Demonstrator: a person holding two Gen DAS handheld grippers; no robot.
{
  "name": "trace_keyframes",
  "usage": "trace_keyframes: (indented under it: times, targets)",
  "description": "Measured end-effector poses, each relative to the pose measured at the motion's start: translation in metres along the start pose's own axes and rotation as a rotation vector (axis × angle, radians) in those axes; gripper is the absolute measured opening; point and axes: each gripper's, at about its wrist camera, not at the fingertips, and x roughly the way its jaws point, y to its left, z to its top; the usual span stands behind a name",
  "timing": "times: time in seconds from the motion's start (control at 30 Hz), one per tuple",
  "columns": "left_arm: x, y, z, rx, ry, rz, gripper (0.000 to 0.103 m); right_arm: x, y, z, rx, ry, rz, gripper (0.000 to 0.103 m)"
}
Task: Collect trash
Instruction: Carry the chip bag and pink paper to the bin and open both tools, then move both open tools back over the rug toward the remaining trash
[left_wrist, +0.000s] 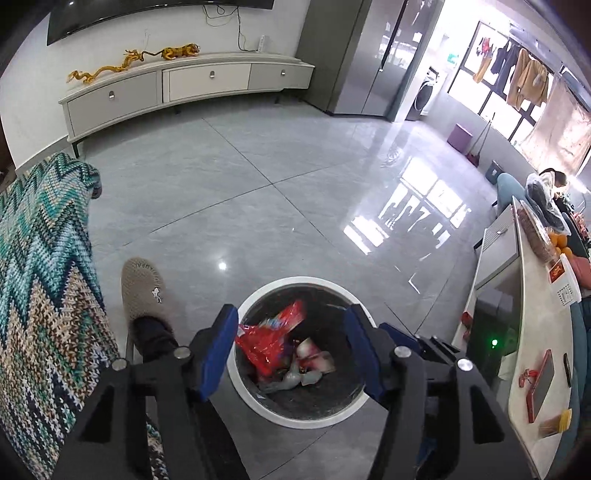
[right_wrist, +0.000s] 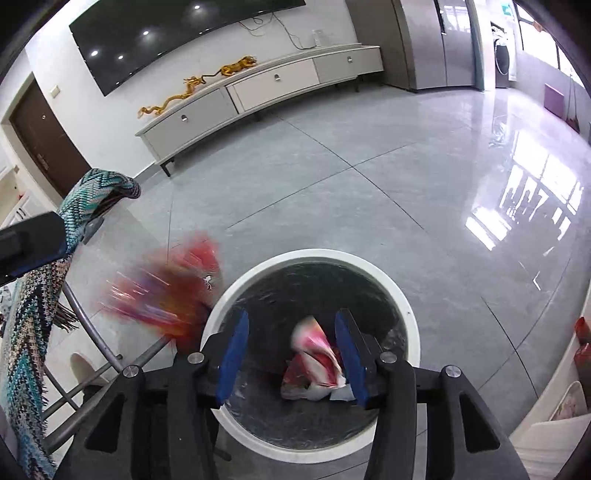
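The floor (left_wrist: 258, 206) is glossy grey tile that mirrors the bright windows on the right. At the left edge a zigzag-knit throw (left_wrist: 44, 258) hangs over a metal-framed seat, and a beige slipper (left_wrist: 142, 291) stands on the tile just beside it. Along the back wall runs a low white cabinet (left_wrist: 184, 88) with gold dragon and tiger figures (left_wrist: 110, 70) on top, under a dark TV (right_wrist: 166, 40). Further right is a grey fridge (left_wrist: 369, 59), then laundry (left_wrist: 517, 74) hung at the windows. A white counter (left_wrist: 532, 332) at the far right carries oranges, a red phone and small clutter.

The bin (left_wrist: 255, 398), round with a white rim and a dark liner, sits on the floor below both tools. In it lie a crumpled red wrapper (left_wrist: 269, 339) and pale pink-and-white scraps (left_wrist: 314, 360) on the bottom.

The left gripper (left_wrist: 291, 350) hangs over the bin with its blue pads spread wide and nothing between them. The right gripper (right_wrist: 291, 358) is also spread wide above the bin, clamping nothing; the scraps (right_wrist: 314, 354) show between its fingers, down in the bin.

In the right wrist view a red streaked blur (right_wrist: 166, 291) sits left of the bin rim; it is too smeared to identify. The lower rim is cut off by the gripper bodies.
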Motion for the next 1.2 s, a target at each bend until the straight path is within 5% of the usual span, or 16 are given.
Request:
trace_keyframes:
  times: [0.23, 0.6, 0.87, 1.2]
  targets:
    - [-0.025, 0.004, -0.003, -0.011, -0.04, 0.007, 0.059, -0.013, -0.006, 0.0, 0.029, -0.022, -0.027, 0.048]
    - [-0.118, 0.031, -0.019, -0.033, -0.258, 0.048, 0.059, -0.071, 0.04, 0.014, -0.011, -0.134, 0.028, 0.05]
    - [-0.195, 0.087, -0.046, -0.094, -0.343, 0.13, 0.059, -0.125, 0.122, 0.032, -0.136, -0.244, 0.121, 0.053]
    - [-0.269, 0.216, -0.1, -0.25, -0.403, 0.311, 0.059, -0.127, 0.249, 0.044, -0.322, -0.241, 0.25, 0.055]
